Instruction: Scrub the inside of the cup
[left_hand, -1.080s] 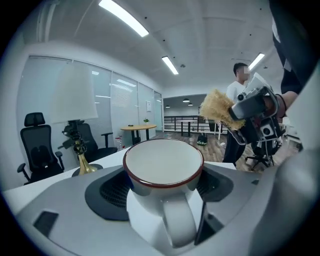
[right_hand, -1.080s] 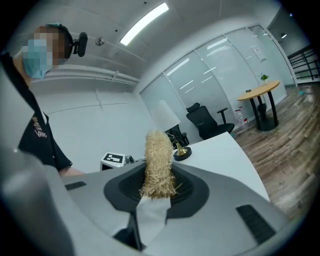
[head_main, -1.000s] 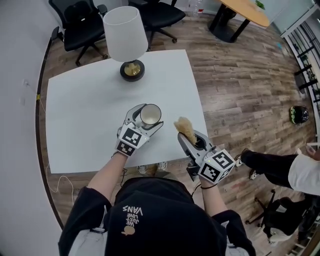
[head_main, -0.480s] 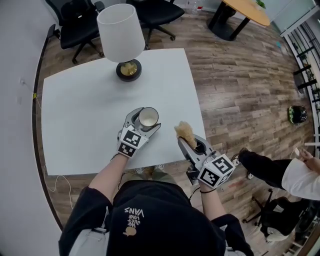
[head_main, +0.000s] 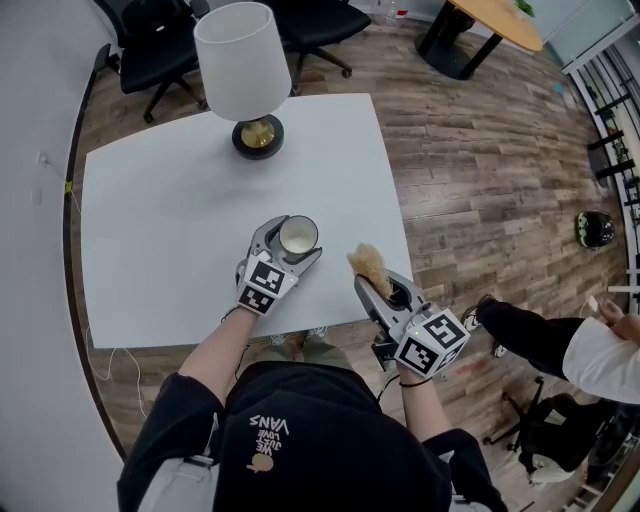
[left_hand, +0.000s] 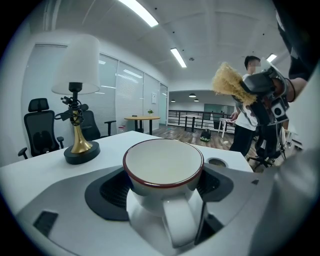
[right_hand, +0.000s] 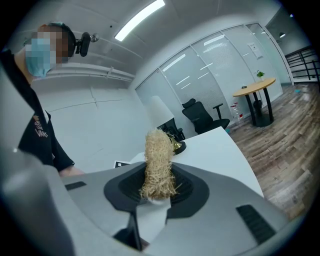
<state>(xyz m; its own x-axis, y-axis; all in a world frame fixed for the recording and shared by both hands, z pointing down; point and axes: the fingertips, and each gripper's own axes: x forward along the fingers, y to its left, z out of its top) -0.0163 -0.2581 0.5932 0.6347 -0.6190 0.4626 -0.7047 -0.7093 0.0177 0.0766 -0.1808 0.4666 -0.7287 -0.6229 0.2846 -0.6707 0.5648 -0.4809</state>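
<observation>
A white cup (head_main: 299, 235) with a dark red rim sat upright, clamped between the jaws of the left gripper (head_main: 288, 232), handle towards the gripper. It was over the white table (head_main: 150, 240) near its front edge, possibly resting on it. Just to its right, not touching, the right gripper (head_main: 378, 282) clenched a straw-coloured fibre scrubber (head_main: 368, 262). A white-shaded lamp (head_main: 243, 65) stood at the table's far side.

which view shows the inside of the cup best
The left gripper view: the cup sits close between the jaws, its bare white interior open to the camera. The head view shows the cup small, from above. The right gripper view shows the scrubber, not the cup.
</observation>
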